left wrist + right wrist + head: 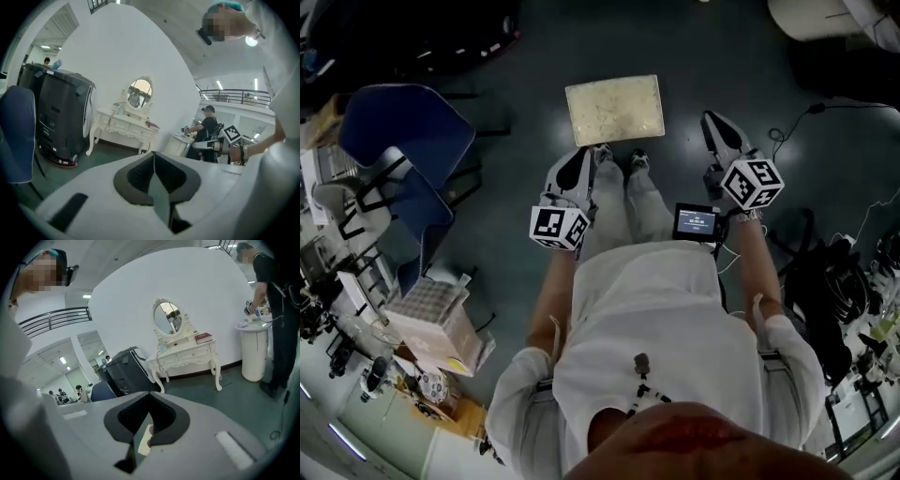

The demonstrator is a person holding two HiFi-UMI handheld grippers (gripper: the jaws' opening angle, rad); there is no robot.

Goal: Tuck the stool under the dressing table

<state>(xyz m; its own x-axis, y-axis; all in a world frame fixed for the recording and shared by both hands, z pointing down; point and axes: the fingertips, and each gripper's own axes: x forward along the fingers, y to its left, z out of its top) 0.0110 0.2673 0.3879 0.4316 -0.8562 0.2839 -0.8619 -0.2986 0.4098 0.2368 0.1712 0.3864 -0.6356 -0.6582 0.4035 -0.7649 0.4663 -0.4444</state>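
Note:
The stool (614, 111), with a square cream cushion, stands on the dark floor just in front of the person's feet. My left gripper (598, 152) hangs shut near the stool's near left corner, apart from it. My right gripper (711, 119) is shut to the right of the stool, with nothing held. The white dressing table (123, 125) with its oval mirror (139, 93) stands far off against the white wall, and appears again in the right gripper view (187, 355). In each gripper view the jaws meet, left gripper (153, 158) and right gripper (149, 398).
A blue chair (408, 141) and a cluttered bench (431, 323) stand at the left. Cables (825, 112) and dark gear lie at the right. A black machine (61, 117) is left of the dressing table; a white pedestal (254, 350) and a standing person (276, 310) are to its right.

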